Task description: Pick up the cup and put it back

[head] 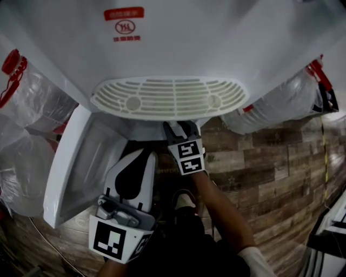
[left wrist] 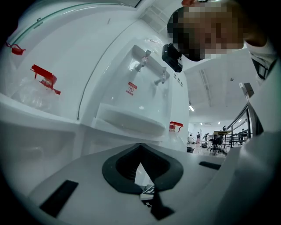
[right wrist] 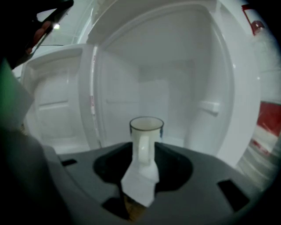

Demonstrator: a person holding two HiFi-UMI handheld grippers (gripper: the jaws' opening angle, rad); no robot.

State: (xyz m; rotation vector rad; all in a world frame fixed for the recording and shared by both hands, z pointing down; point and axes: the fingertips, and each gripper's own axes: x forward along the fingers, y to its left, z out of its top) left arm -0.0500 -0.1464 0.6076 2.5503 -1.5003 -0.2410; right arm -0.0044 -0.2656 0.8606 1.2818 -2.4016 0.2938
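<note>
White cup (right wrist: 146, 130), between wide-open right fingers (right wrist: 103, 170)

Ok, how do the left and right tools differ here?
The left tool is shut and empty; the right tool is open with the cup handle between its jaws. The left tool sits beside the open door; the right tool reaches into the cabinet. Both face the water dispenser.

Red label (head: 124, 13) on dispenser (head: 232, 38): print too blurred to read.
</note>
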